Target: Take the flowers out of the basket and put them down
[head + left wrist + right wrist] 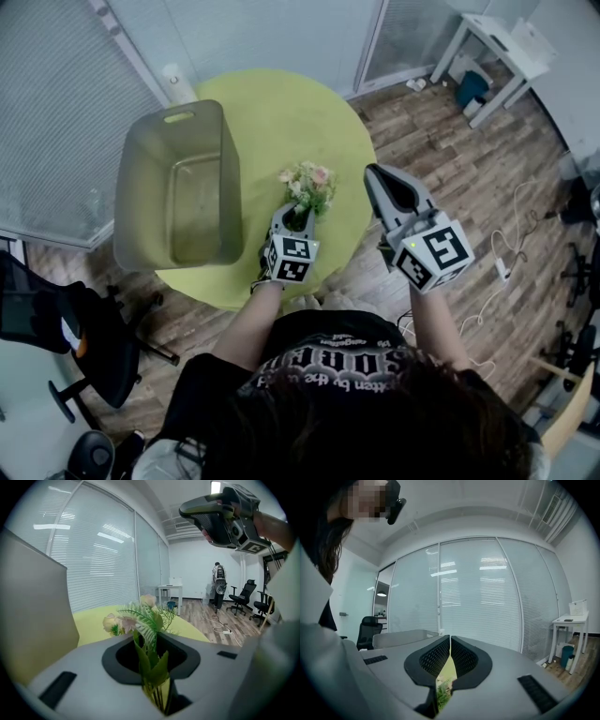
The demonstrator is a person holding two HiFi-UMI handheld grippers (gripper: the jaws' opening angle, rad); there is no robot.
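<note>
Holding the flowers (307, 184) by their green stems, my left gripper (298, 217) has its 2 jaws drawn narrow and pressed on those stems. The pale pink and cream blooms and the fern leaves stand out past the tips. The bunch is over the round yellow-green table (272, 112), in its near right part, close to the near edge. I cannot tell whether the stems touch the top. Just left of the bunch stands the grey basket (230, 178), upright on the table's left side and reaching past the left edge, with its opening facing up. My right gripper (380, 183) hangs out past the table's right edge, over the wooden floor (441, 141), its 2 jaws together at the tips. Farther off, 1 black office chair (56, 328) stands beyond the near left edge. 1 white desk (497, 47) stands well beyond the far right edge.
</note>
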